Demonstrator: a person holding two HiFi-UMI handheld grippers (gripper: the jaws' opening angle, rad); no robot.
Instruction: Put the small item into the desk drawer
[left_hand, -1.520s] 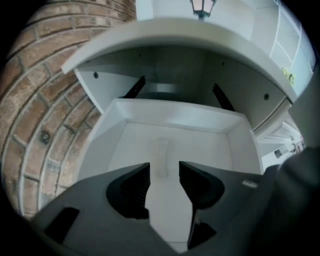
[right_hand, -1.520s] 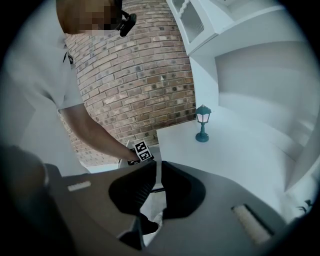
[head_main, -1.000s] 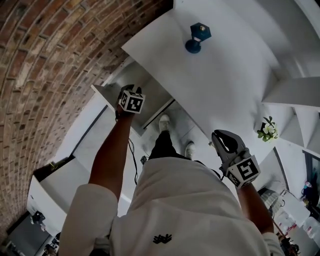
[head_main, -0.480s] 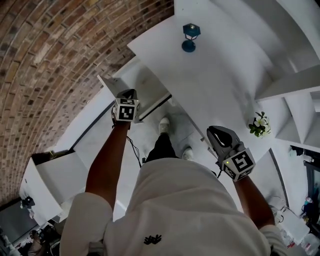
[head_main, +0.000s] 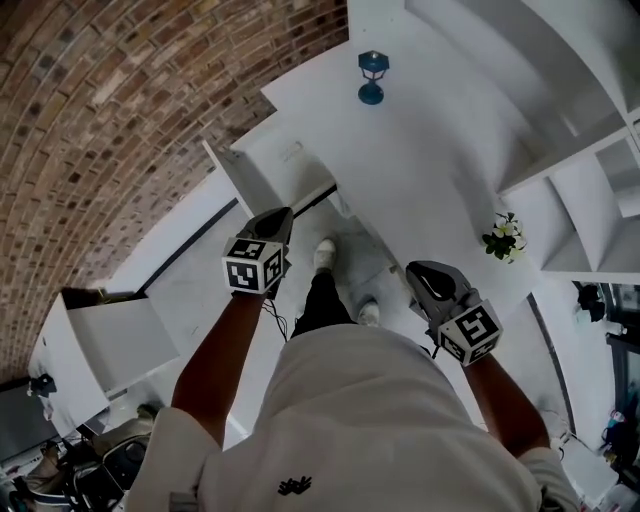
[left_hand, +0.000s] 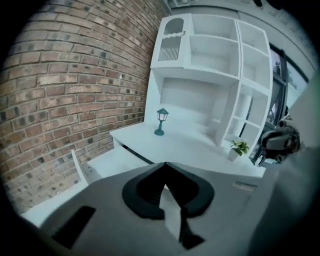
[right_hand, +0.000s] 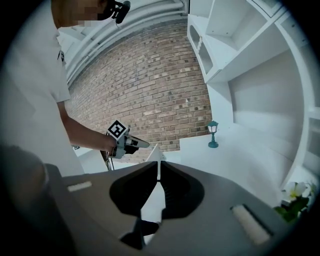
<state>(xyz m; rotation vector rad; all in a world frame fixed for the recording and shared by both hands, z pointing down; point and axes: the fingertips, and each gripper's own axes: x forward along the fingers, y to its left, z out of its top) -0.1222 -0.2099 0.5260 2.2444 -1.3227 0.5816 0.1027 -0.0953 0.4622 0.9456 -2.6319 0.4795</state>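
Left gripper (head_main: 283, 216) held near drawer (head_main: 285, 165), jaws shut, empty | right gripper (head_main: 418, 272) held by desk (head_main: 430, 150), jaws closing, empty | drawer inside unclear

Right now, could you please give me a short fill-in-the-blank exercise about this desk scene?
The blue lantern stands on the ____ desk.
Its drawer stands ____.
The wall beside it is built of ____.
The shut left claw holds ____.
Missing words: white; open; brick; nothing.
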